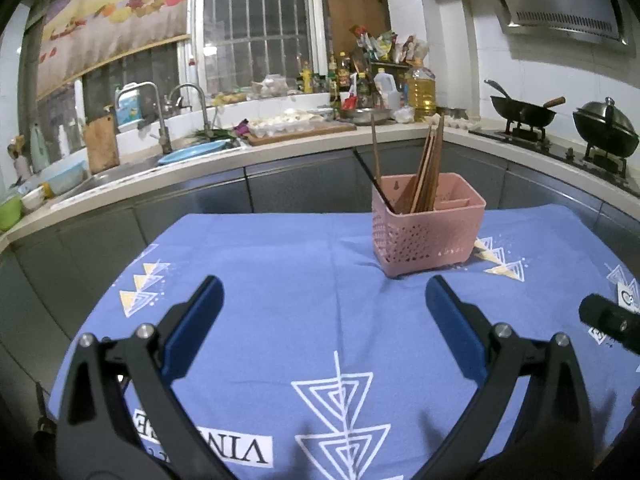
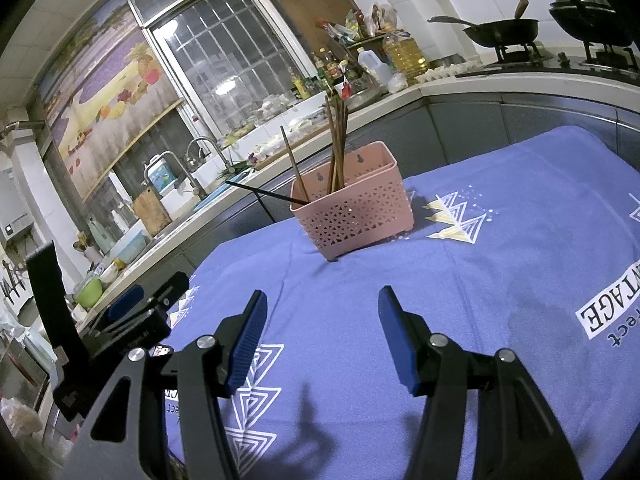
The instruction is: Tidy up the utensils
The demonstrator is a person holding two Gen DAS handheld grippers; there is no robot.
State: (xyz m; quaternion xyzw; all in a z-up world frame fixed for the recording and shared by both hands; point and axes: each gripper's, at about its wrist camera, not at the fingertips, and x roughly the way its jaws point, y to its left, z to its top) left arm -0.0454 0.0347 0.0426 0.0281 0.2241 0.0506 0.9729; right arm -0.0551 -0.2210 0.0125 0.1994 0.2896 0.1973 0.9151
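A pink utensil basket [image 1: 428,228] holding brown chopsticks [image 1: 428,168] stands on the blue-clothed bench [image 1: 280,280]. Near the basket, the left hand-held gripper [image 1: 324,320] and right hand-held gripper [image 2: 322,336] gape wide, both empty.

A pink perforated utensil basket [image 1: 426,226] is placed upright on the blue cloth, far side. Several brown wooden chopsticks [image 1: 430,168] are stood in it, leaned against the rim. One black chopstick [image 1: 374,182] is tilted out to the left.
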